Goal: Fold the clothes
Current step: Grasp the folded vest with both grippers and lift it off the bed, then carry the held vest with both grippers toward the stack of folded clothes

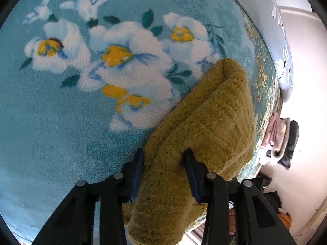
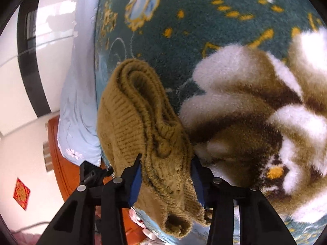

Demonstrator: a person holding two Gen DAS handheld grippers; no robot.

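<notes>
A mustard-yellow knitted sweater (image 1: 206, 126) lies folded in thick layers on a teal flowered blanket (image 1: 61, 122). My left gripper (image 1: 163, 163) is shut on one end of it, the knit bulging between the blue pads. In the right wrist view the same sweater (image 2: 134, 118) shows its ribbed, stacked layers. My right gripper (image 2: 166, 169) is shut on the other end, with a bunched corner hanging below the fingers. The sweater sits near the bed's edge.
The blanket (image 2: 204, 51) covers the bed. A pale blue flowered pillow (image 2: 79, 94) lies along the edge, also in the left wrist view (image 1: 284, 61). A stack of folded pink and grey clothes (image 1: 280, 136) sits beyond the edge. A red-brown wooden bed frame (image 2: 59, 163) borders the white wall.
</notes>
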